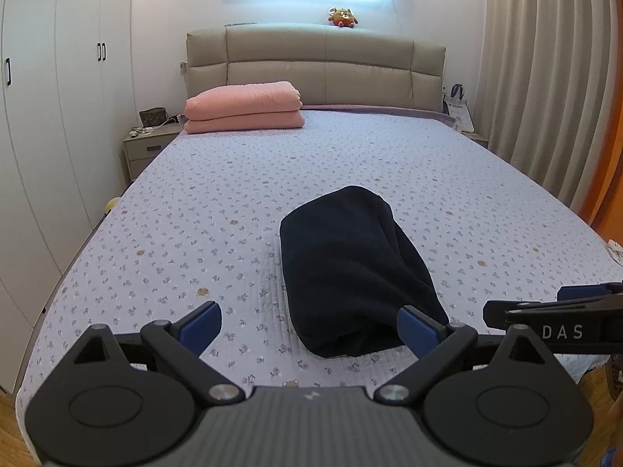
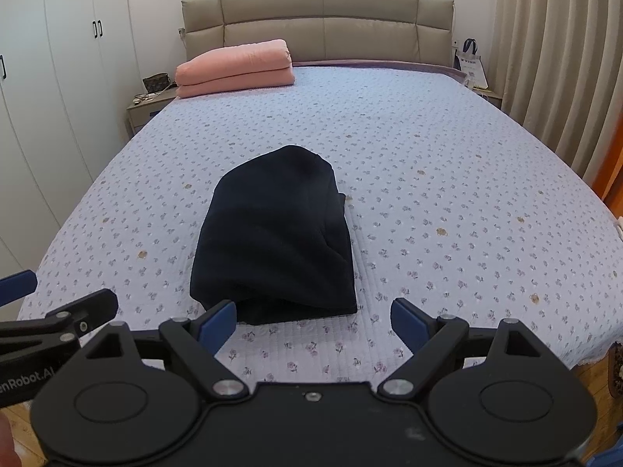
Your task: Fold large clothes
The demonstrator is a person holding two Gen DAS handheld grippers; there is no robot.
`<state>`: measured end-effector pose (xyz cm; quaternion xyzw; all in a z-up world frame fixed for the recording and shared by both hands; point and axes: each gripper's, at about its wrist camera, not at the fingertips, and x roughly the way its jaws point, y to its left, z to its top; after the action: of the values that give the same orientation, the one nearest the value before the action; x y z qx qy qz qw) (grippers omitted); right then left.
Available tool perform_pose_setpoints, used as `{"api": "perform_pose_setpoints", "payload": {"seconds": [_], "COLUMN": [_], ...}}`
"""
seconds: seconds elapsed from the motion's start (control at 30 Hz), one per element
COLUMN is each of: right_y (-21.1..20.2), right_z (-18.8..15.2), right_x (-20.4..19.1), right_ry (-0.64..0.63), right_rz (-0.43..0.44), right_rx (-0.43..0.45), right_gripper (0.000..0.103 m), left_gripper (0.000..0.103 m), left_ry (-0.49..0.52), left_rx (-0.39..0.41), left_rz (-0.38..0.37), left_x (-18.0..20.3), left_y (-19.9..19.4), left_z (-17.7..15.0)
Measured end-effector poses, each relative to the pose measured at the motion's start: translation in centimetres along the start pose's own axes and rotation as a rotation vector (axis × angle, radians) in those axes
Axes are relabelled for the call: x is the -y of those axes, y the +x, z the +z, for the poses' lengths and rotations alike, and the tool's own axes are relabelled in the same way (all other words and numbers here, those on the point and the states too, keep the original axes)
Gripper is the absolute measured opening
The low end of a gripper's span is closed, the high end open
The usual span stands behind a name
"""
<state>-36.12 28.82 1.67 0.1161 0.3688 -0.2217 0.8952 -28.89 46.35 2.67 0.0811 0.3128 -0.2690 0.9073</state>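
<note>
A dark navy garment (image 1: pixel 354 268) lies folded into a compact bundle on the flowered bed cover (image 1: pixel 194 214); it also shows in the right wrist view (image 2: pixel 276 237). My left gripper (image 1: pixel 309 327) is open and empty, above the near end of the bed, its right finger in front of the bundle's near edge. My right gripper (image 2: pixel 313 321) is open and empty, just short of the bundle's near right corner. Each gripper shows at the edge of the other's view: the right one (image 1: pixel 553 311) and the left one (image 2: pixel 58 323).
A folded pink blanket (image 1: pixel 243 107) lies at the head of the bed by the padded headboard (image 1: pixel 315 66). A nightstand (image 1: pixel 150 148) and white wardrobes (image 1: pixel 50 97) stand on the left, curtains (image 1: pixel 545 78) on the right. A plush toy (image 1: pixel 342 16) sits above the headboard.
</note>
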Motion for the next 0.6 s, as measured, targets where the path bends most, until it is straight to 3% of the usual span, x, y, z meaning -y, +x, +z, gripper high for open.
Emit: {"api": "perform_pose_setpoints", "payload": {"seconds": [0.6], "right_y": [-0.39], "right_z": [-0.80], "right_x": [-0.65], "right_ry": [0.013], "right_rz": [-0.001], "right_rx": [-0.004], "right_gripper": [0.102], "left_gripper": [0.098], "left_ry": [-0.005], "left_rx": [-0.006], "left_rz": [0.000], "left_x": [-0.06], "left_y": [-0.31], "left_z": [-0.36]}}
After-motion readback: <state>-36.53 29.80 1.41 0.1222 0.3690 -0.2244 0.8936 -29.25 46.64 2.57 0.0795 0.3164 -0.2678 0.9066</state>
